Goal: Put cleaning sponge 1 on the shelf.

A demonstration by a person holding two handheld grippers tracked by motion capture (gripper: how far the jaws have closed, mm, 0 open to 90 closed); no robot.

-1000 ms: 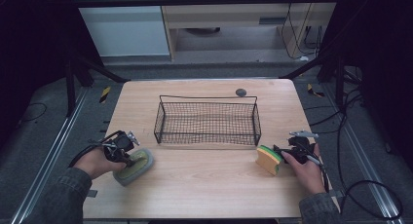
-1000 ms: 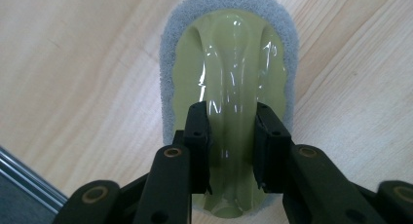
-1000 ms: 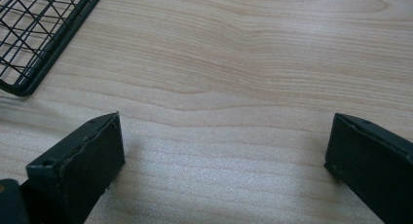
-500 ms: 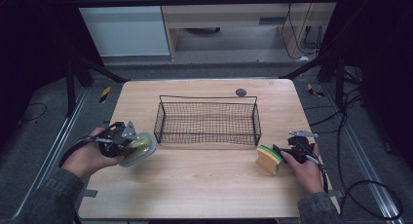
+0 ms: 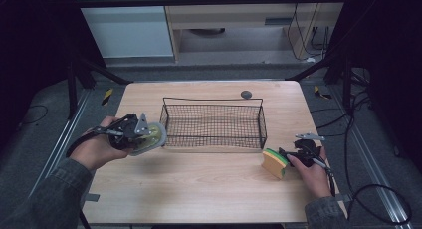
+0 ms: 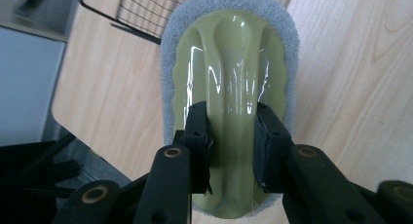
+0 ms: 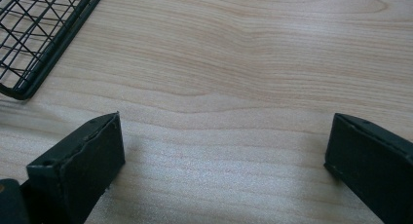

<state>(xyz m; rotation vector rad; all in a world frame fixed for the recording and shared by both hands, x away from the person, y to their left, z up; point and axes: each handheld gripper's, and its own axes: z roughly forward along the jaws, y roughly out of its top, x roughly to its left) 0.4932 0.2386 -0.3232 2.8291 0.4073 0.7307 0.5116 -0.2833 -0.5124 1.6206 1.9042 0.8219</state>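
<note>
Two scrubbing things are in my hands' reach. My left hand-held gripper [image 6: 233,151] is clamped on the glossy, pale olive plastic grip of an oval scrubber [image 6: 229,83], pinching the raised ridge along its middle; a fuzzy grey pad rims the plastic all round. In the high view that scrubber [image 5: 149,137] hangs in my left hand-held gripper [image 5: 137,133] above the desk [image 5: 199,189], just off the near left corner of the black wire basket [image 5: 214,124], a rectangular mesh box with thin rod rims. My right hand-held gripper [image 7: 221,151] stands wide, its blunt matte black pads well apart over the smooth, pale wood grain. Just beyond its tips in the high view lies a blocky sponge [image 5: 274,162], yellow foam with a green scouring layer.
</note>
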